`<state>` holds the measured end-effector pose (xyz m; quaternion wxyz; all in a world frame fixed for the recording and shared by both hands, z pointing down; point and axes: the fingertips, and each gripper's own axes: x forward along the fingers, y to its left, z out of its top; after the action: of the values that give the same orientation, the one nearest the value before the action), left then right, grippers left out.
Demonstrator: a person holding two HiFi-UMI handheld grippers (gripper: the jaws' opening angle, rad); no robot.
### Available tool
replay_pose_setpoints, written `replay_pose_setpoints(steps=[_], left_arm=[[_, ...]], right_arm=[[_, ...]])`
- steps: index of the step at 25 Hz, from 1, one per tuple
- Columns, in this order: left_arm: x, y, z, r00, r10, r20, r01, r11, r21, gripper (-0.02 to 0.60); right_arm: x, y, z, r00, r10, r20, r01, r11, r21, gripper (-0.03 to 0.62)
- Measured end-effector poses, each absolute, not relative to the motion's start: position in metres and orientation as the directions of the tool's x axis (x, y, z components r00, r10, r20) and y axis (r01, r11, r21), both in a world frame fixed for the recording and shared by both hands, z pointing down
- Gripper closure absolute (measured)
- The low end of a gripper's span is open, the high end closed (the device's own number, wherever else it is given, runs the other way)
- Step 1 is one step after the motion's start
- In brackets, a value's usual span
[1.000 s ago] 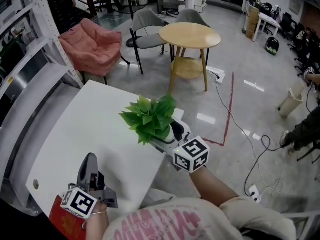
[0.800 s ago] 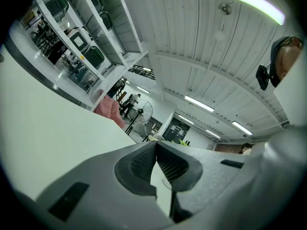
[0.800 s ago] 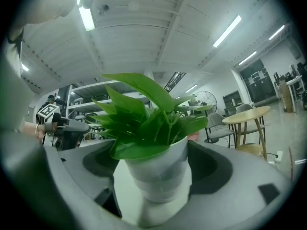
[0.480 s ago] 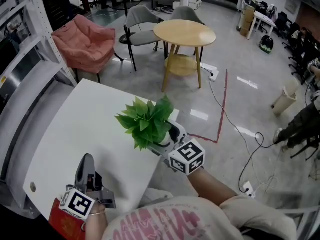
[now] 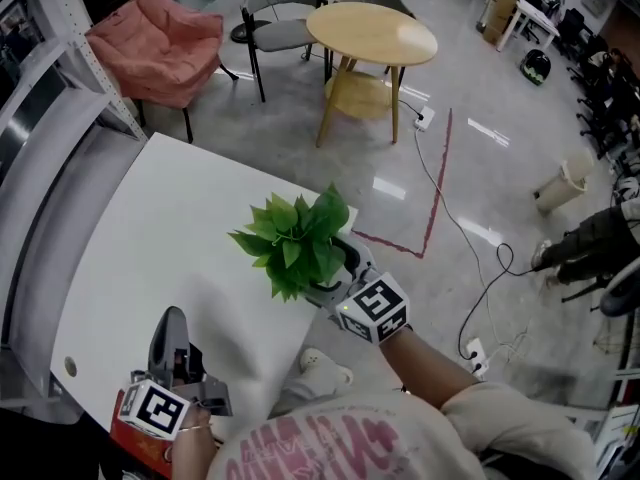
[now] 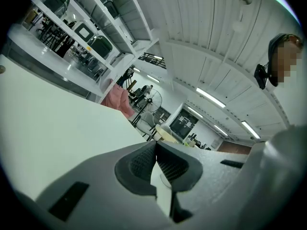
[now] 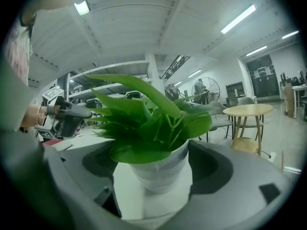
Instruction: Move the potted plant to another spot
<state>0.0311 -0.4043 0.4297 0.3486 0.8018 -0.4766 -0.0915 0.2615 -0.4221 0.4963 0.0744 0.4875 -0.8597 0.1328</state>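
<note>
The white table (image 5: 150, 218) was the biggest thing in front of me. My right gripper (image 5: 343, 268) had its jaws wide apart, and they were pressed on both sides of the white pot of the potted plant (image 5: 295, 240). In the right gripper view the pot (image 7: 156, 169) sat right between the two grey jaws, with green leaves spread above it. The plant was at the table's right edge, close to the corner. I could not tell if the pot stood on the table or was just off it.

My left gripper (image 5: 172, 326) had its jaws closed tip to tip with nothing between them. It was well apart from the plant.

Next to a second ago, not much had changed. The plant was in the same grip at the same corner, and the left gripper was in the same place by the near edge. The room had only slid up a little in the head view.

My right hand pointed almost flat across the table from the right. My left hand lay low, pointing away over the table.
</note>
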Motion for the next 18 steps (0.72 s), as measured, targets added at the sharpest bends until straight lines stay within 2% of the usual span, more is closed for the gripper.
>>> replay_pose_setpoints(steps=[13,18], left_arm=[[0.042,-0.412,0.456,0.522,-0.805,0.281,-0.706,-0.224,0.672,0.577],[0.052,-0.413,0.461,0.515,-0.809,0.283,-0.685,-0.19,0.704,0.577]], right_arm=[[0.26,-0.426,0.5,-0.553,-0.774,0.308,-0.832,0.534,-0.152,0.14],[0.262,-0.423,0.511,-0.552,-0.744,0.377,-0.829,0.536,-0.157,0.151]])
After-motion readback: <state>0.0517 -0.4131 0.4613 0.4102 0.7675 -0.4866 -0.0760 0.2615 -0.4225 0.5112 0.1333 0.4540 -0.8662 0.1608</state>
